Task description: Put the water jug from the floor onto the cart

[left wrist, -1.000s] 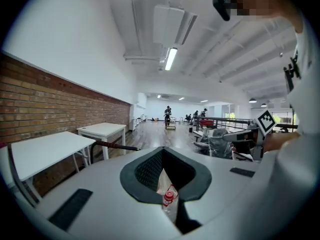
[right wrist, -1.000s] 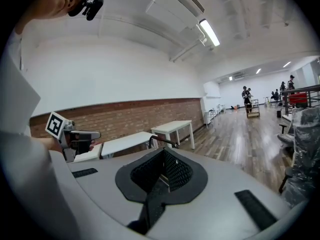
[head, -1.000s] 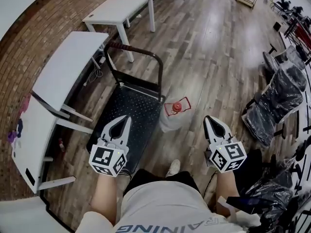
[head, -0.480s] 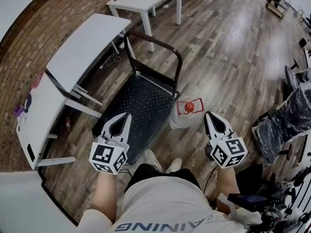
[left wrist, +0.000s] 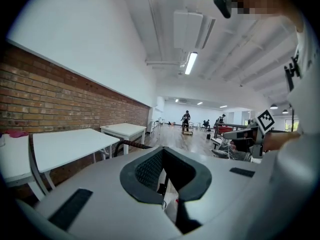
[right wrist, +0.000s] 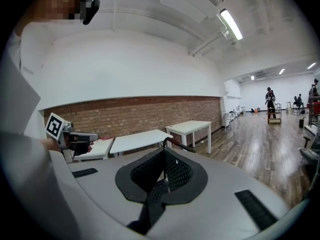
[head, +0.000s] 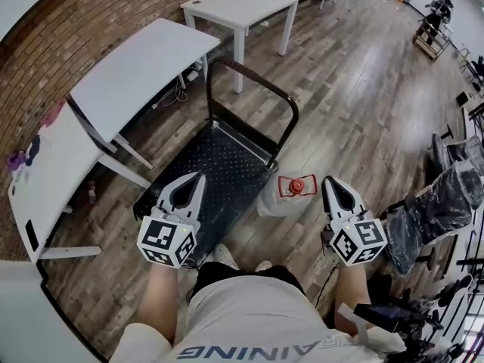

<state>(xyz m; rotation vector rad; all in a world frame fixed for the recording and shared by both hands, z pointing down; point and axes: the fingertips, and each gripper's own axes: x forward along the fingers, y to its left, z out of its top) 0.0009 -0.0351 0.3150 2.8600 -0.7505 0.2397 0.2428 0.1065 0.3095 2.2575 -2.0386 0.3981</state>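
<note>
The water jug (head: 290, 193), clear with a red cap and red handle, stands on the wood floor just right of the black platform cart (head: 215, 169). The cart's tall handle (head: 255, 82) rises at its far end. My left gripper (head: 199, 177) hovers over the cart's near right corner, shut with nothing in it. My right gripper (head: 328, 180) hangs right of the jug, a little apart from it, also shut and holding nothing. In the left gripper view the left gripper (left wrist: 162, 148) points level across the room. The right gripper (right wrist: 164, 150) points towards the cart's handle (right wrist: 176, 143).
White tables (head: 144, 70) (head: 243, 2) (head: 45, 169) line the brick wall (head: 113, 10) left of and beyond the cart. Plastic-covered chairs (head: 446, 203) crowd the right side. The person's shoes (head: 224, 255) stand at the cart's near end. People (left wrist: 185, 120) stand far down the room.
The person has stepped and turned, so cart and tables have swung right in the head view. Both grippers have travelled along, still shut, with the jug still between them.
</note>
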